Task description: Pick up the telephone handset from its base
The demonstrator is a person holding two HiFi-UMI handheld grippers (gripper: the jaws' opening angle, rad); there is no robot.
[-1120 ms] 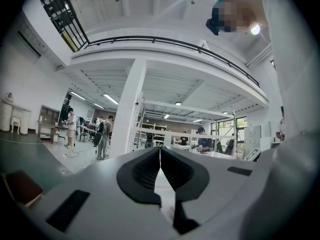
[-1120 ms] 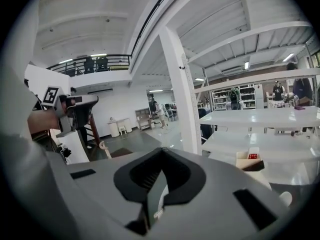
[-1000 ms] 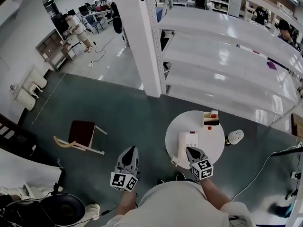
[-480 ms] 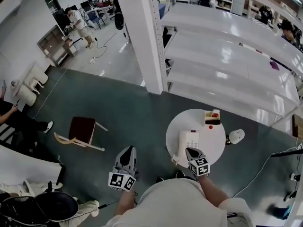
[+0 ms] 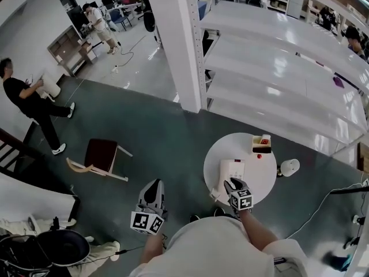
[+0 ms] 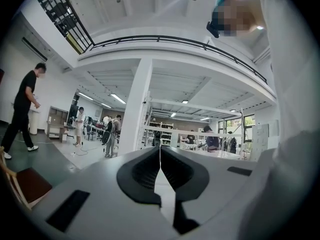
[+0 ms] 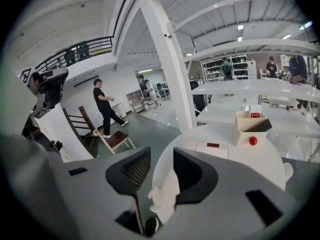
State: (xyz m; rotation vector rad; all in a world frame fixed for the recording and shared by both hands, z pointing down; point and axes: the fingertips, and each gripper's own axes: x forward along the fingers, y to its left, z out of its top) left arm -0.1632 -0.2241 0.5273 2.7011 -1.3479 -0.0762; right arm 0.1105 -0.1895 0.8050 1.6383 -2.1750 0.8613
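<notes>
Beyond the right gripper: a small open box (image 5: 260, 143) (image 7: 250, 123) and a red ball (image 5: 259, 156) (image 7: 253, 140) at the far side of the round table (image 5: 266, 176), well apart from the jaws.
In the way: only the coiled cord (image 7: 150, 191), hanging off the table edge just under the jaws.
Handset (image 5: 223, 175) (image 7: 167, 189): lying on the left side of its base (image 5: 237, 168) (image 7: 212, 150); its near end shows low in the gap.
Right gripper (image 5: 230, 183) (image 7: 161, 171): tilted downward over the telephone's near end; jaws part-way apart, just been opening (pads not pressing the handset).
Left gripper (image 5: 157, 183) (image 6: 160, 169): level, off to the table's left over the floor; jaws together, nothing between.
</notes>
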